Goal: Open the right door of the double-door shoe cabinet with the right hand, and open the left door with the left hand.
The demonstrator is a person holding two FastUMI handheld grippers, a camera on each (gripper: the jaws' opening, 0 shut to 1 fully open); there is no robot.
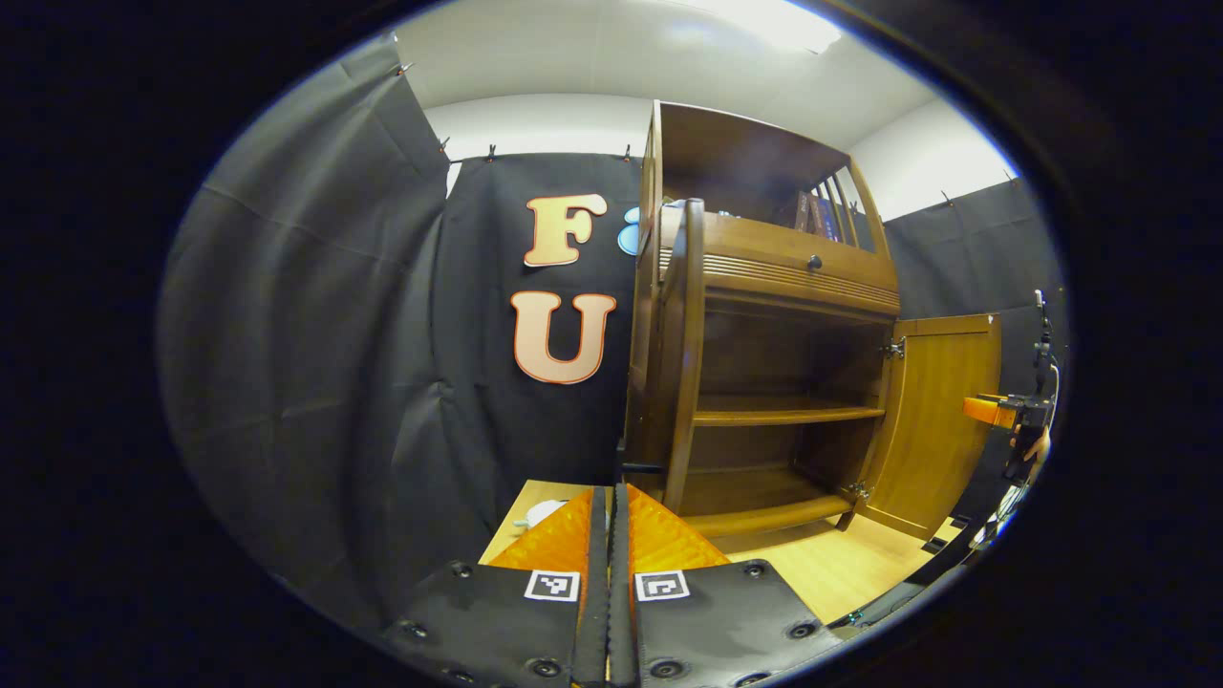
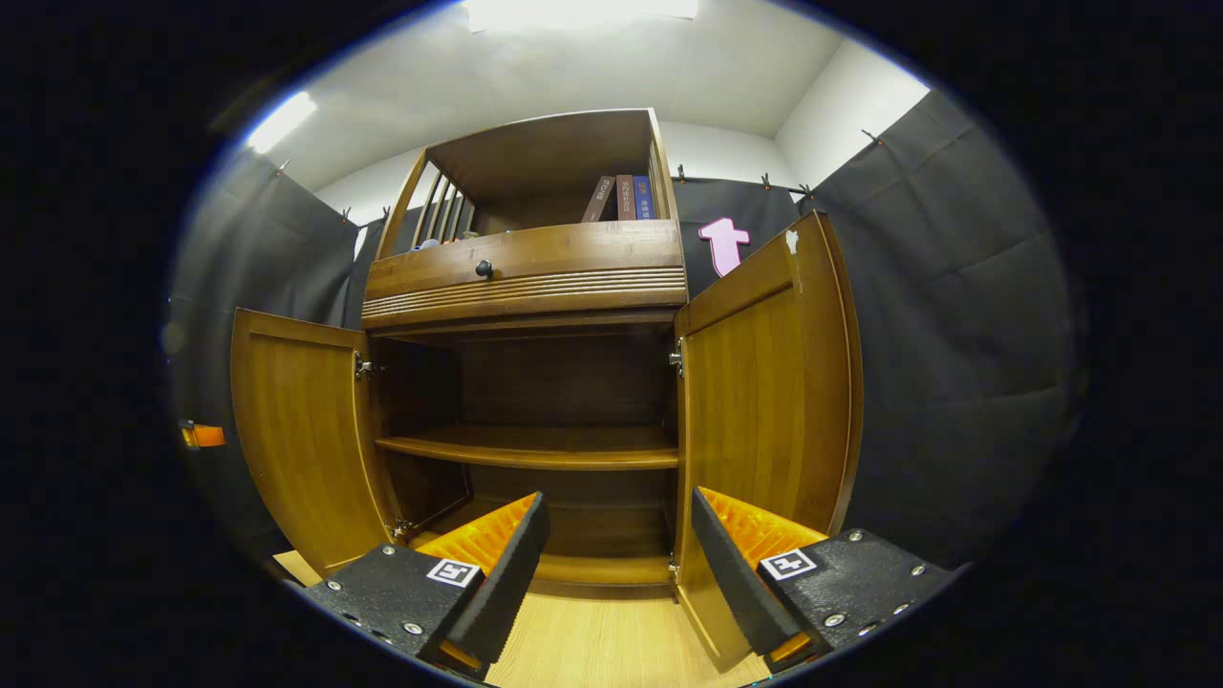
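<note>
Across both views the shoe cabinet [image 2: 535,382] is standing with both lower doors swung out and its shelf [image 2: 535,447] bare to the camera; judging from that, both opening steps are looking done, or nearly so.

Right gripper view: the right gripper [image 2: 611,564] is facing squarely into the open cabinet, its fingers spread wide and gripping nothing; the right door [image 2: 764,382] is standing open just beside its right finger, apart from it as far as I can tell; the wide stance is reading as a release, since a door on hinges needs no holding once swung. The left door [image 2: 301,430] is hanging open at the far side, with a small part of the other gripper showing near its outer edge.

Left gripper view: the left gripper [image 1: 609,535] is sitting with its fingers closed together, nothing visible between them; it is pointing past the cabinet's left side, so the left door [image 1: 683,354] is appearing edge-on, close ahead of the tips; whether the tips are touching it I cannot tell. The right door [image 1: 941,420] is showing open at the far side, the right gripper [image 1: 994,411] just beyond it.

Above the doors, a drawer [image 2: 525,268] with a knob is sitting shut; books [image 2: 621,198] are standing on the top shelf.
</note>
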